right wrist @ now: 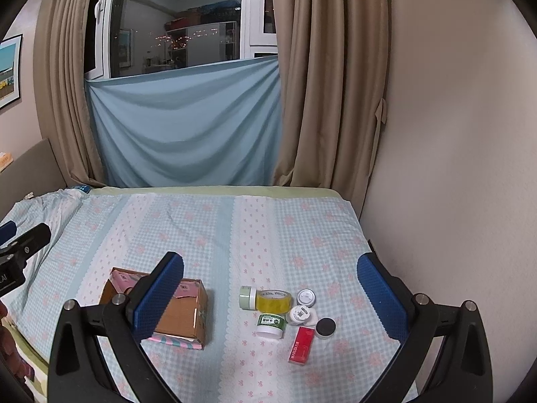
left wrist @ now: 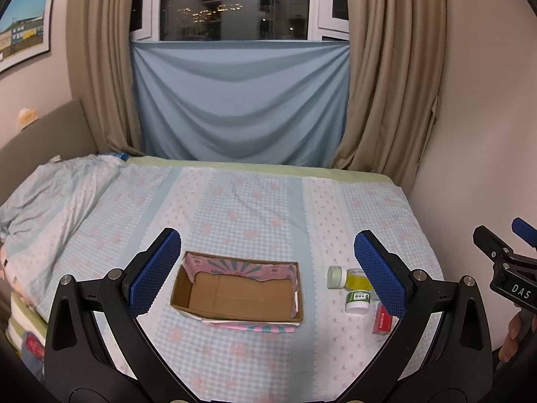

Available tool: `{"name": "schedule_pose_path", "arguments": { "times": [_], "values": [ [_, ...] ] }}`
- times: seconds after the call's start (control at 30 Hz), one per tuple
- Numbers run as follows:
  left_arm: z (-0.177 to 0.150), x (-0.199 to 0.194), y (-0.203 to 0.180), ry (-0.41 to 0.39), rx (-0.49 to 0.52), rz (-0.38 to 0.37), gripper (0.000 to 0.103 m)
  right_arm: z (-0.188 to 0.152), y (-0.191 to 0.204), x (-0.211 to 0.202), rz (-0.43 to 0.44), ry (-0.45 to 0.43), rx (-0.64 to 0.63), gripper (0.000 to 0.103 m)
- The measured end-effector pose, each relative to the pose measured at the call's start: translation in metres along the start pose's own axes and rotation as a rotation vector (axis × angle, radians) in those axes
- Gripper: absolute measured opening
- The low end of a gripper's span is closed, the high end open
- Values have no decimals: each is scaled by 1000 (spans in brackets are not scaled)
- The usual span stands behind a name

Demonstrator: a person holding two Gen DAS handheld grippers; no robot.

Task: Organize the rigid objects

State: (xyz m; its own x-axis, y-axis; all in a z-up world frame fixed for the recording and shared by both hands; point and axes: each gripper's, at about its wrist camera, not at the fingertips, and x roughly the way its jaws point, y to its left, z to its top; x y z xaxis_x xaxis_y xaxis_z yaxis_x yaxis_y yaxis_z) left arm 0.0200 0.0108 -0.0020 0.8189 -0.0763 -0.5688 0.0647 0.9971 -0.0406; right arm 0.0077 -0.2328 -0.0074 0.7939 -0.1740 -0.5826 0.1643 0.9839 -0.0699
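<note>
An open cardboard box point(left wrist: 239, 294) point(right wrist: 181, 315) lies empty on the bed. To its right sits a cluster: a pale green jar point(right wrist: 247, 297) point(left wrist: 336, 277), a yellow tape roll point(right wrist: 273, 301) point(left wrist: 359, 279), a green-labelled jar point(right wrist: 270, 325) point(left wrist: 358, 300), two white-lidded jars point(right wrist: 306, 297) point(right wrist: 299, 314), a black-lidded jar point(right wrist: 325, 327) and a red box point(right wrist: 302, 345) point(left wrist: 383, 323). My left gripper point(left wrist: 267, 270) is open and empty above the box. My right gripper point(right wrist: 270, 297) is open and empty above the cluster.
The bed has a blue checked sheet point(left wrist: 255, 208). A crumpled duvet point(left wrist: 50, 201) lies at the left. A wall point(right wrist: 453, 168) borders the bed's right edge; curtains point(left wrist: 386, 84) and a blue cloth point(left wrist: 238, 100) hang behind. The right gripper also shows at the left wrist view's right edge point(left wrist: 510, 265).
</note>
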Motion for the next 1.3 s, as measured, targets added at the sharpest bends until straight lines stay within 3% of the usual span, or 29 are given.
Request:
{"name": "schedule_pose_path", "arguments": {
  "times": [0.2, 0.53, 0.87, 1.07, 1.3],
  "values": [
    [-3, 21, -14, 70, 8, -37, 102, -2, -14, 11, -25, 41, 3, 103],
    [-28, 104, -83, 256, 18, -111, 102, -30, -81, 72, -48, 195, 40, 103],
    [-95, 225, -156, 496, 72, -200, 102, -94, -139, 169, -38, 371, 65, 103],
    [-148, 302, -187, 633, 114, -272, 102, -136, -162, 233, -64, 495, 130, 103],
    [-207, 378, -214, 767, 118, -300, 102, -180, -175, 307, -95, 637, 218, 102]
  ]
}}
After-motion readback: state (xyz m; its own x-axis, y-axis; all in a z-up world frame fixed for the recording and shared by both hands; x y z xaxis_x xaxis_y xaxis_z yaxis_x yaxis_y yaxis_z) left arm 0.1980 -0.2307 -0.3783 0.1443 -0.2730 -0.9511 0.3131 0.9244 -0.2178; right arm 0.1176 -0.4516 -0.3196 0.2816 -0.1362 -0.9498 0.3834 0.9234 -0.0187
